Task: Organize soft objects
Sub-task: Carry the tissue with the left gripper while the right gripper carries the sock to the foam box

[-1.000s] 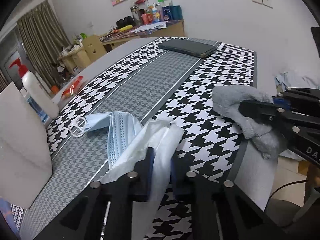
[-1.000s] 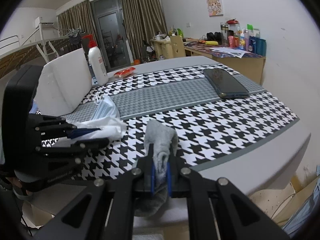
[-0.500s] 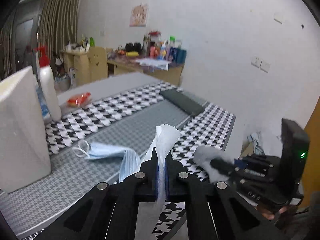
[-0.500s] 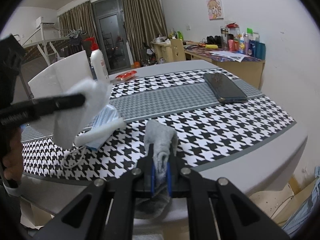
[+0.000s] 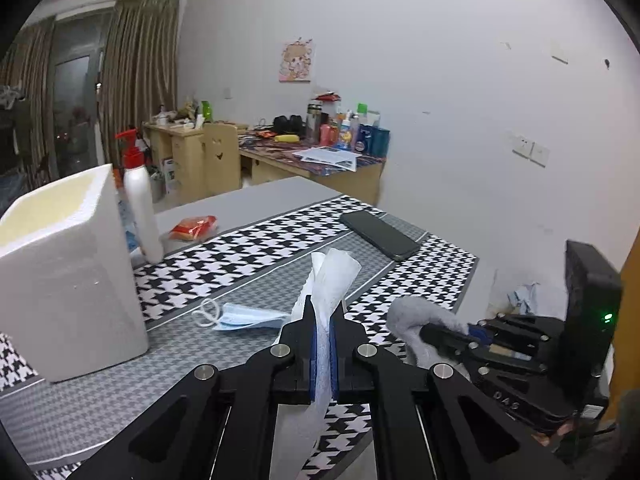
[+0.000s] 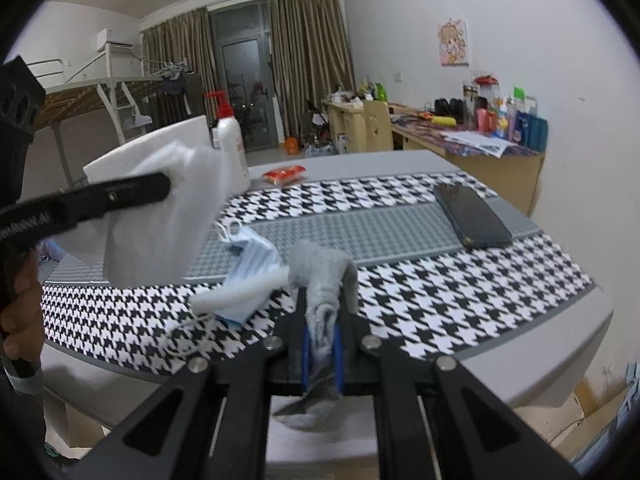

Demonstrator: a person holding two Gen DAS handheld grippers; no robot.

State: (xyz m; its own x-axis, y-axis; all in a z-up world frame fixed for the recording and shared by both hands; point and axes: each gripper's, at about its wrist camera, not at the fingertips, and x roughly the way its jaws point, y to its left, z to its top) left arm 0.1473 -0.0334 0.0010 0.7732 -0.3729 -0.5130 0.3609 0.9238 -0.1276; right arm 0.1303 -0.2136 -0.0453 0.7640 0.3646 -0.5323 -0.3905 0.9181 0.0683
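Note:
My left gripper point(image 5: 324, 316) is shut on a white tissue point(image 5: 334, 272) and holds it in the air above the table. The right wrist view shows the same tissue point(image 6: 168, 220) hanging from the left gripper point(image 6: 160, 188), in front of the foam box. Just right of it, my right gripper point(image 6: 322, 308) is shut on a grey cloth point(image 6: 320, 276) near the table's front edge. A blue face mask point(image 6: 252, 256) lies on the houndstooth mat point(image 6: 440, 280), with a white rolled piece point(image 6: 240, 294) on it. In the left wrist view the mask point(image 5: 248, 316) lies left of the fingers.
A white foam box point(image 5: 68, 280) stands at the left with a red-capped pump bottle point(image 5: 138, 204) behind it. A red packet point(image 5: 194, 227) and a dark phone point(image 5: 380, 236) lie farther back. The table's rounded edge point(image 6: 560, 352) is close on the right.
My left gripper closed on the white tissue and lifted it off the mat, rolling upright. The right gripper rose slightly with the grey cloth still in it.

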